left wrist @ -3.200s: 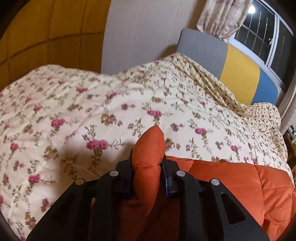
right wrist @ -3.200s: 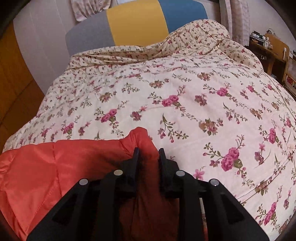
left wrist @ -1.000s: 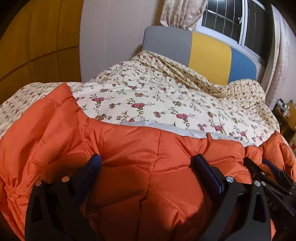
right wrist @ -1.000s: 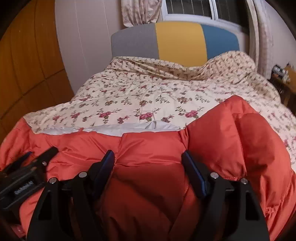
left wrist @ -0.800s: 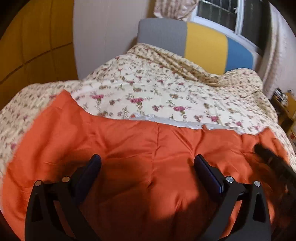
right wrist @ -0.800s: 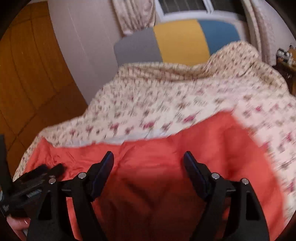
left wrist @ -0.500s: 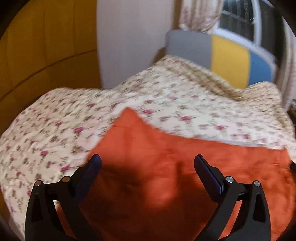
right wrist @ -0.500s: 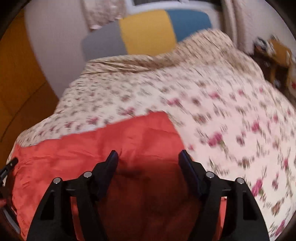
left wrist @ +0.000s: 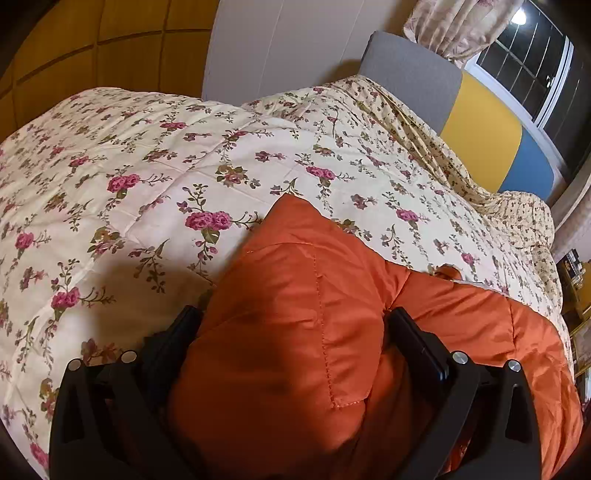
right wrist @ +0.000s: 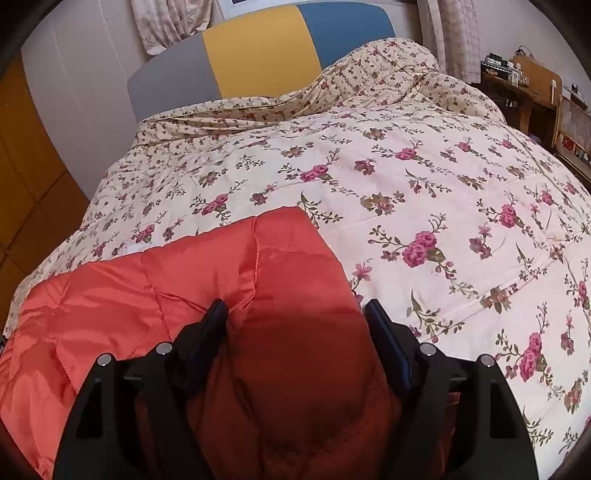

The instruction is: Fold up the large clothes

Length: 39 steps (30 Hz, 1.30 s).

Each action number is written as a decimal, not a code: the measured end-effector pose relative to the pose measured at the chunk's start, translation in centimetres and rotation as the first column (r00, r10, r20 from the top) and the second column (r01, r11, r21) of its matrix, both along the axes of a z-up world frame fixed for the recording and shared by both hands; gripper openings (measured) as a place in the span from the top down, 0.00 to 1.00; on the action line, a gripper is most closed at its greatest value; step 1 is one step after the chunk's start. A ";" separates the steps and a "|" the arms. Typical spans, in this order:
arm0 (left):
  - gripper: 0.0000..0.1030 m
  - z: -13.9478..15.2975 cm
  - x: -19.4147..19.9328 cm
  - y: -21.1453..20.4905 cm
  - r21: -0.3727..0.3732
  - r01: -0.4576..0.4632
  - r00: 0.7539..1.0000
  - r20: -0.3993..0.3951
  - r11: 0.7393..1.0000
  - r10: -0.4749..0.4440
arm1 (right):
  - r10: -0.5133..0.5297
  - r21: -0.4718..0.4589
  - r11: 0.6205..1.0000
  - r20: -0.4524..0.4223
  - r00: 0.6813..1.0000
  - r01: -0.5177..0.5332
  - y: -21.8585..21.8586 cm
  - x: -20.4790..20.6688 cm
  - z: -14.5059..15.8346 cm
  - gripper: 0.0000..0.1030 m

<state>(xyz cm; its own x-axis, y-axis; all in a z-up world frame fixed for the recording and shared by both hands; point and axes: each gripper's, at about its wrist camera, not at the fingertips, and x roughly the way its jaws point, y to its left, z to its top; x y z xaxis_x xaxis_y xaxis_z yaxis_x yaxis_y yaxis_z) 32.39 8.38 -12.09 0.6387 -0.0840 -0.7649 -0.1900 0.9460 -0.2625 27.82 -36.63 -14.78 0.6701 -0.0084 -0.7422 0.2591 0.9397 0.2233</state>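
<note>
**Orange jacket flat on the bed, both tools wide over its corners**

So the jacket (left wrist: pixel 314 332) is lying spread across the near end of the bed, right on top of the floral quilt (left wrist: pixel 147 184). It's a puffy quilted orange thing, and you can see its stitched seams clearly in both wrist views.

The left tool (left wrist: pixel 291 328) is tilted steeply down over the jacket's left corner. Its fingers stand wide apart with a fat bulge of fabric between them. The padding reaches both fingers, but I can't tell if they're really squeezing it.

The right tool (right wrist: pixel 295 321) points down at about the same slant over the right corner (right wrist: pixel 284 229). Its jaws are opening, the jacket sits puffed up between them, and the right finger (right wrist: pixel 388 339) looks just clear of the cloth.

Further back there's the headboard (right wrist: pixel 258 51) in grey, yellow and blue, with a curtain (left wrist: pixel 454 26) above it.
</note>
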 end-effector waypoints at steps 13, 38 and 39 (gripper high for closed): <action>0.03 4.9 -9.2 -0.9 0.125 -0.090 0.983 0.170 0.988 0.068 | 0.000 -0.003 1.000 0.003 1.000 0.000 0.0 0.0 0.0 0.24; 0.03 2.8 -20.0 3.4 -0.085 -0.111 0.987 0.104 0.990 0.119 | 0.143 -0.001 0.989 0.207 0.968 -0.146 5.3 -13.0 6.0 0.14; 0.03 2.7 -20.7 3.5 -0.110 -0.104 0.987 0.112 0.988 0.116 | 0.152 0.005 0.988 0.205 0.967 -0.156 5.8 -13.6 6.0 0.14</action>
